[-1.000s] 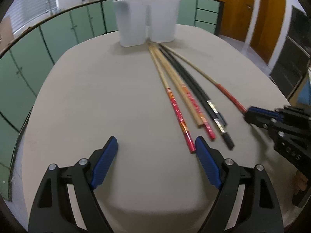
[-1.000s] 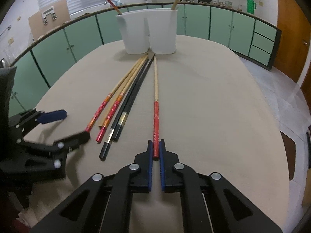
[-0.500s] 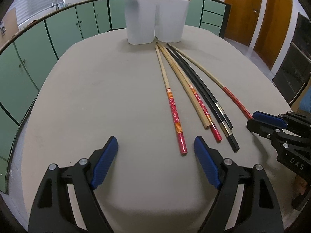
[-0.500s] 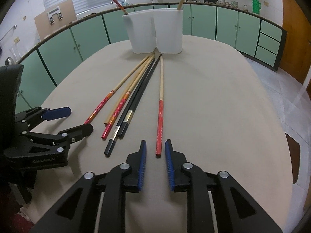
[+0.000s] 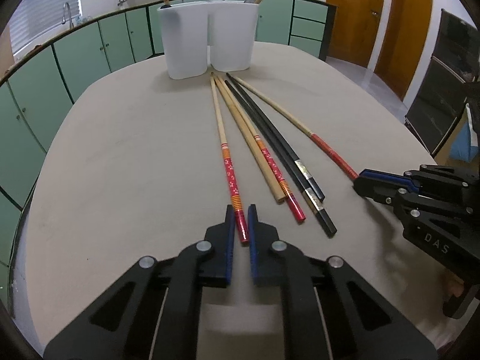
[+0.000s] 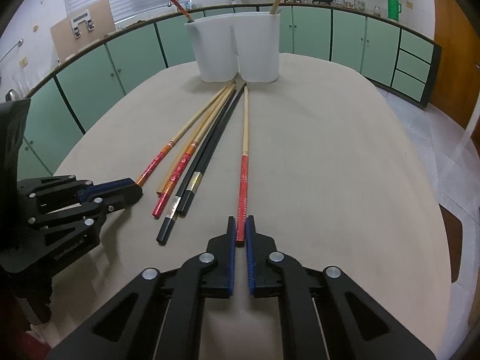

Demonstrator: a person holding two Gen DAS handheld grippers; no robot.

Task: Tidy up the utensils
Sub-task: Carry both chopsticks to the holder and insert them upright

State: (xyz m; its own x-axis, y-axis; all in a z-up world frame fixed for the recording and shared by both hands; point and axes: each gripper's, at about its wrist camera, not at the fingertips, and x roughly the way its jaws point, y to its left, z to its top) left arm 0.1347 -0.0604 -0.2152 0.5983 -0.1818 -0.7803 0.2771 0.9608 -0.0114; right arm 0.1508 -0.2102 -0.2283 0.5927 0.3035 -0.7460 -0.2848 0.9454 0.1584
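Note:
Several chopsticks lie fanned on the beige table (image 5: 120, 165), tips toward a white two-compartment holder (image 5: 208, 46) at the far end. My left gripper (image 5: 241, 219) is shut on the red flowered end of the leftmost chopstick (image 5: 223, 144). My right gripper (image 6: 240, 228) is shut on the red end of the rightmost chopstick (image 6: 244, 156). Between them lie a plain wooden chopstick (image 5: 249, 141), another red flowered one (image 5: 271, 165) and two black ones (image 5: 279, 150). The holder (image 6: 237, 51) has one chopstick standing in each compartment.
Green cabinets ring the table. A counter behind holds pots and a green jug (image 6: 393, 6). Wooden doors (image 5: 360, 15) stand at the right. The right gripper's body (image 5: 420, 198) shows in the left wrist view, the left one's (image 6: 69, 201) in the right wrist view.
My left gripper went from wide open to closed on the leftmost chopstick's red end. My right gripper opened slightly half a second ago, then closed again on the rightmost chopstick.

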